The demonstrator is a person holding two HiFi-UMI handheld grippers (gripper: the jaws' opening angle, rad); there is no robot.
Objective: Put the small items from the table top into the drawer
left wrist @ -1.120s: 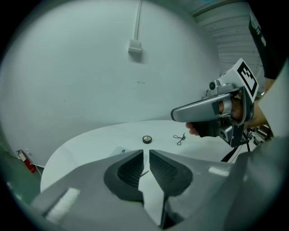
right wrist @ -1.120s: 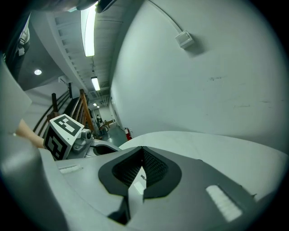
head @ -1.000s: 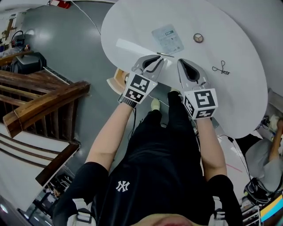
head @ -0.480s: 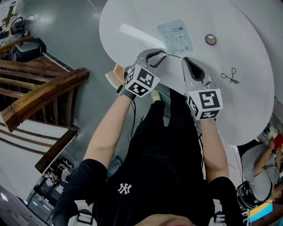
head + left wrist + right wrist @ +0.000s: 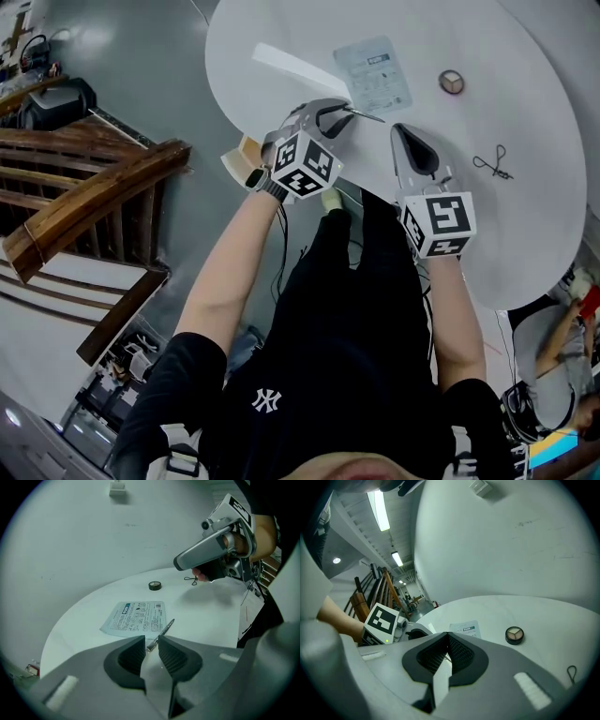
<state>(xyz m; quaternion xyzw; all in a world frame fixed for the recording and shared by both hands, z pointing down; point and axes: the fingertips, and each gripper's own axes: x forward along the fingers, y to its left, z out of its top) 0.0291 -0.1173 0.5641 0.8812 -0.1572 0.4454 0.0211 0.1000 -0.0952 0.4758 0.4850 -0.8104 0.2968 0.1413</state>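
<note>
On the round white table [image 5: 525, 216] lie a printed sachet [image 5: 375, 75] [image 5: 136, 617] [image 5: 465, 629], a round compact [image 5: 452, 82] [image 5: 155, 586] [image 5: 514, 635], an eyelash curler [image 5: 492, 161] [image 5: 190, 579] and a thin metal stick [image 5: 364, 113] [image 5: 161, 631]. My left gripper [image 5: 339, 111] [image 5: 151, 639] is low at the table's near edge, jaws open by a narrow gap, with the stick's near end right at its tips. My right gripper [image 5: 401, 127] [image 5: 447, 636] hovers just to the right, shut and empty; it also shows in the left gripper view as the right gripper [image 5: 213, 555].
A white strip [image 5: 295, 66] lies on the table's left part. A tan box-like piece [image 5: 242, 157] sticks out under the table's near edge. A wooden stair rail [image 5: 94, 197] stands at the left. Another person [image 5: 562, 328] is at the lower right.
Both grippers have come down toward the table. The left one has rolled and closed in on the metal stick's near end. The right one stays shut.
</note>
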